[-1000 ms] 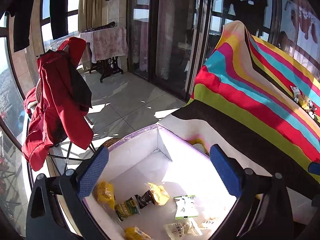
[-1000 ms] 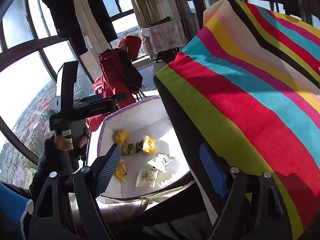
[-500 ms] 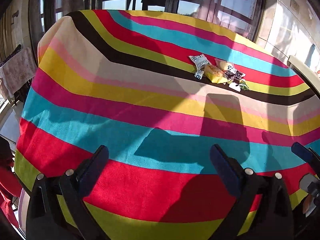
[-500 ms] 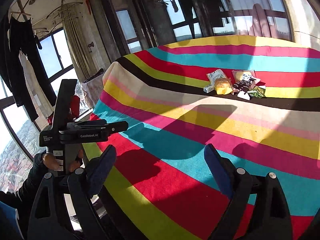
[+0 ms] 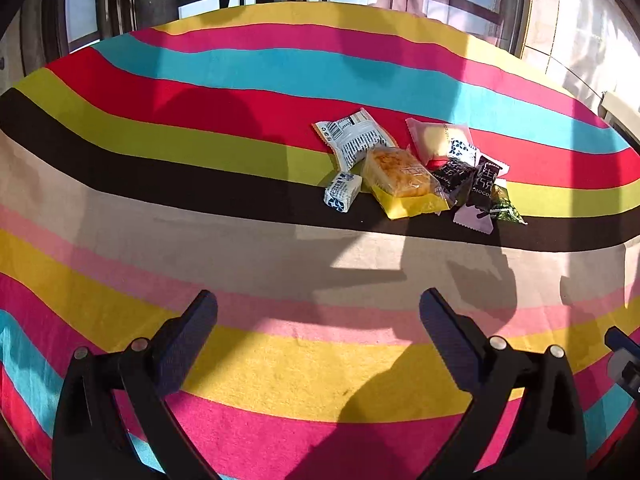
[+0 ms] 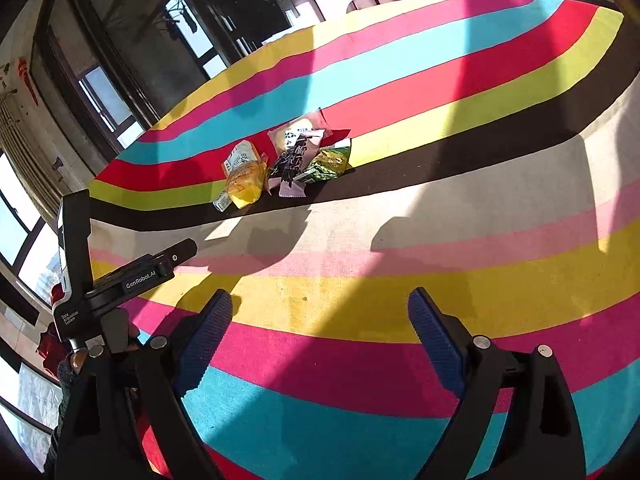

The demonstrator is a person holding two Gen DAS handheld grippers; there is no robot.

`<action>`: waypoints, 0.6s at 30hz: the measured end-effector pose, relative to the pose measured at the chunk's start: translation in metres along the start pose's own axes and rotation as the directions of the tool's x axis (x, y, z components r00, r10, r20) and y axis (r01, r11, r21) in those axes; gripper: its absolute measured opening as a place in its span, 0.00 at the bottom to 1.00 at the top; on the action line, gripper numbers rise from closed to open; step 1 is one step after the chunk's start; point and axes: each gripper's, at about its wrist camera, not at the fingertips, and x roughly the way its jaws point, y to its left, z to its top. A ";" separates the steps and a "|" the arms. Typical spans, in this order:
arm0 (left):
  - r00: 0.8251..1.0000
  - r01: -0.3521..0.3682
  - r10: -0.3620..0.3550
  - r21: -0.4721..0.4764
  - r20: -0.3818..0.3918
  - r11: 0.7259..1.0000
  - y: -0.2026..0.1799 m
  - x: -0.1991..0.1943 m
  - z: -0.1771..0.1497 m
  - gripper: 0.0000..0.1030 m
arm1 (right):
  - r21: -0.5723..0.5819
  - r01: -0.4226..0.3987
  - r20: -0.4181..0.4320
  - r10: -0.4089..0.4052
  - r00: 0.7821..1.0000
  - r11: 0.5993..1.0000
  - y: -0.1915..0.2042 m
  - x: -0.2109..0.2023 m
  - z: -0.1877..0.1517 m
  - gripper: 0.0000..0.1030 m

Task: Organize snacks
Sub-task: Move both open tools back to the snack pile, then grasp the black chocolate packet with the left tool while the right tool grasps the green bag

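Both the left gripper and the right gripper hover with jaws spread wide and empty above the striped cloth. Bare cloth lies between them and the snack pile, a touching heap of crinkly wrappers on the black and lime stripes, well ahead

Hard, bright daylight falls through the windows behind the far edge of the bench, leaving the striped cloth vivid where lit and crossed by broad, sharp-edged shadows across its middle and near edge. The glossy snack wrappers catch small glints, and the panes are partly blown out to white. Both views are sharp at centre, but the fisheye bows the stripes strongly and darkens the corners to black.
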 end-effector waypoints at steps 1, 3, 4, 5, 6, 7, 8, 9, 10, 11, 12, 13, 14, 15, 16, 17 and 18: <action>1.000 -0.001 0.001 -0.020 -0.006 1.000 0.004 0.001 0.000 0.98 | -0.019 0.028 -0.003 -0.028 1.000 0.999 0.001 0.008 0.007 0.84; 0.999 0.041 -0.040 -0.067 0.020 0.997 0.013 -0.004 -0.003 0.98 | -0.064 0.092 0.003 -0.092 0.996 0.994 0.004 0.026 0.021 0.84; 0.997 0.072 -0.069 -0.086 0.039 0.994 0.017 -0.007 -0.004 0.98 | -0.079 0.119 0.004 -0.119 0.993 0.990 0.006 0.035 0.029 0.84; 0.995 0.094 -0.089 -0.106 0.051 0.990 0.021 -0.009 -0.005 0.98 | -0.099 0.147 0.009 -0.147 0.989 0.984 0.007 0.043 0.037 0.84; 0.994 0.105 -0.100 -0.126 0.050 0.986 0.024 -0.008 -0.005 0.98 | -0.132 0.175 0.009 -0.175 0.984 0.976 0.009 0.053 0.045 0.84; 0.993 0.112 -0.107 -0.143 0.042 0.983 0.027 -0.006 -0.005 0.98 | -0.164 0.190 0.000 -0.193 0.981 0.968 0.012 0.062 0.052 0.84; 0.993 0.121 -0.117 -0.158 0.032 0.980 0.028 -0.003 -0.005 0.98 | -0.200 0.193 -0.011 -0.199 0.980 0.961 0.014 0.072 0.059 0.84; 0.991 0.132 -0.130 -0.167 0.024 0.977 0.030 -0.001 -0.005 0.98 | -0.233 0.184 -0.024 -0.194 0.981 0.955 0.016 0.080 0.065 0.84; 0.990 0.142 -0.140 -0.172 0.021 0.975 0.031 0.000 -0.005 0.98 | -0.271 0.178 -0.038 -0.195 0.980 0.946 0.018 0.089 0.071 0.84; 0.989 0.147 -0.145 -0.173 0.023 0.974 0.030 -0.001 -0.005 0.98 | -0.308 0.183 -0.045 -0.207 0.977 0.933 0.020 0.097 0.076 0.84; 0.989 0.147 -0.145 -0.173 0.026 0.974 0.030 -0.001 -0.005 0.98 | -0.353 0.191 -0.052 -0.223 0.973 0.916 0.023 0.106 0.081 0.84; 0.989 0.146 -0.144 -0.170 0.026 0.974 0.030 -0.001 -0.005 0.98 | -0.395 0.197 -0.055 -0.238 0.970 0.897 0.025 0.113 0.086 0.84; 0.989 0.148 -0.145 -0.166 0.026 0.975 0.029 -0.002 -0.006 0.98 | -0.443 0.204 -0.050 -0.251 0.967 0.873 0.028 0.121 0.090 0.84; 0.989 0.148 -0.146 -0.162 0.026 0.976 0.028 -0.002 -0.006 0.98 | -0.488 0.203 -0.046 -0.258 0.965 0.849 0.031 0.128 0.094 0.84; 0.989 0.148 -0.145 -0.160 0.029 0.976 0.027 -0.002 -0.006 0.98 | -0.523 0.196 -0.049 -0.259 0.964 0.830 0.033 0.134 0.097 0.84; 0.989 0.149 -0.146 -0.159 0.031 0.976 0.027 -0.002 -0.006 0.98 | -0.545 0.183 -0.048 -0.248 0.968 0.818 0.034 0.139 0.100 0.84; 0.989 0.150 -0.147 -0.158 0.031 0.976 0.027 -0.002 -0.006 0.98 | -0.558 0.169 -0.053 -0.239 0.970 0.812 0.035 0.144 0.104 0.84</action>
